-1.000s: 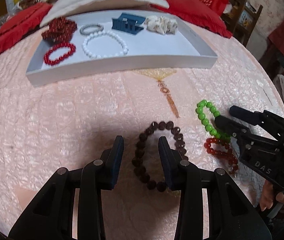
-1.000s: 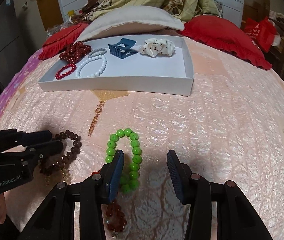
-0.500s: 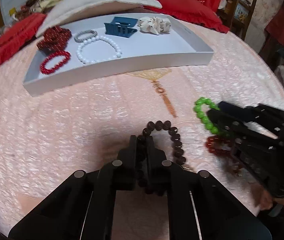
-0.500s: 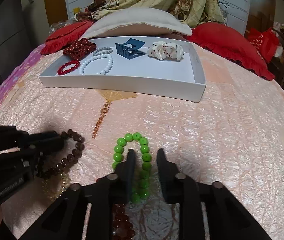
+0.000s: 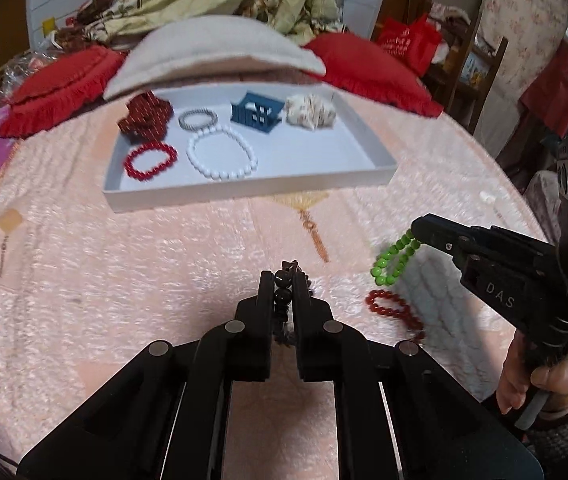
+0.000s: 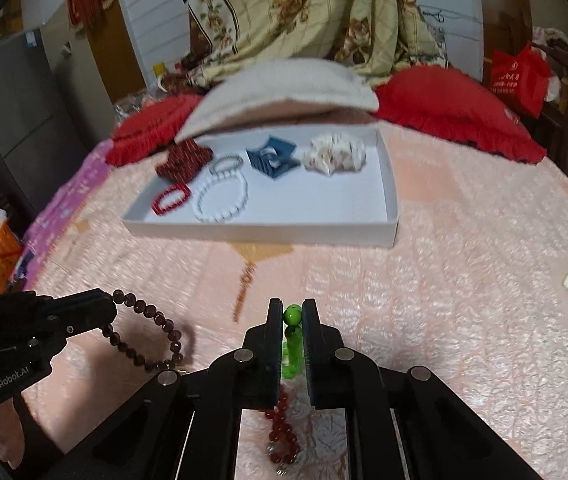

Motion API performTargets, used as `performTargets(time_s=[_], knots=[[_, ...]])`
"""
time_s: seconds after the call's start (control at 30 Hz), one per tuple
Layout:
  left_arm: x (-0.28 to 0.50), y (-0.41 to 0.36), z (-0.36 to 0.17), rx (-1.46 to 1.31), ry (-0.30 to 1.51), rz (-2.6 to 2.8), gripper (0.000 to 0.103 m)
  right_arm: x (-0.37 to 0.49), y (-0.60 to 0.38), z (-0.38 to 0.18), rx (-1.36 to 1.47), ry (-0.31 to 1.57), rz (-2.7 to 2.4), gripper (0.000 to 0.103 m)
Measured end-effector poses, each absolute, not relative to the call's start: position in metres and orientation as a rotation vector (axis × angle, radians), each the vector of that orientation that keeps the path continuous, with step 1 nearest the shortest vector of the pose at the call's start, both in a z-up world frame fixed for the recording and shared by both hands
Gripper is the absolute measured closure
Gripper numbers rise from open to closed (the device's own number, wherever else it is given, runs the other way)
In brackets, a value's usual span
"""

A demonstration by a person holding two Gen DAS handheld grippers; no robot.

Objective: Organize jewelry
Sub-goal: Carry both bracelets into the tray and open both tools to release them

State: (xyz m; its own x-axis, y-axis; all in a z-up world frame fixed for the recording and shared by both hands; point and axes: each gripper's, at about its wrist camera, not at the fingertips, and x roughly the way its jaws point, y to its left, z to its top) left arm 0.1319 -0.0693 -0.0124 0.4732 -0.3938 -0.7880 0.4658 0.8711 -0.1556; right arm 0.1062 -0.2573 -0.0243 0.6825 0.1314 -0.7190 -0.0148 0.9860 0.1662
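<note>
Dark bracelet point(image 5: 284, 294) sits pinched between the fingers of the left gripper point(image 5: 284, 280), which are closed down to a narrow slit on it; in the right wrist view its loop point(image 6: 144, 332) hangs from the fingertips, lifted off the pink bedspread point(image 5: 124, 280), long axis running out sideways from the fingers. The green bracelet point(image 6: 293, 344) is clamped the same way in the right gripper point(image 6: 293, 312), one bead showing at the fingertips and the strand running back along the gap between them. From the left wrist view, that loop point(image 5: 394, 258) dangles below the right fingertips, long axis slanting down toward the bed. A red bracelet point(image 5: 394, 312) lies flat on the bedspread just under and behind the right fingers.

Well ahead of both pairs of fingers sits a shallow white tray point(image 5: 244, 192), long side facing them. Inside it, from left to right: a dark red beaded heap point(image 5: 146, 116), a small red bracelet point(image 5: 150, 160) in front of it, a grey bracelet point(image 5: 198, 119), a white bead bracelet point(image 5: 222, 152), a blue hair clip point(image 5: 258, 112), and a cream scrunchie point(image 5: 310, 111). The tray's right half is bare.
</note>
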Motion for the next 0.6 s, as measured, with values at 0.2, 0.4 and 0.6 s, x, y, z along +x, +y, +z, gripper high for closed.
performTargets(time_s=[0.2, 0.4, 0.6], knots=[[0.119, -0.052, 0.014, 0.072, 0.886, -0.506, 0.096, 0.093, -0.256, 0.006, 0.154, 0.762, 0.095, 0.094], [0.119, -0.032, 0.036, 0.042, 0.851, -0.485, 0.096, 0.086, -0.257, 0.024, 0.143, 0.736, 0.097, 0.094], [0.135, -0.016, 0.052, 0.031, 0.834, -0.450, 0.096, 0.095, -0.255, 0.037, 0.113, 0.730, 0.097, 0.094]])
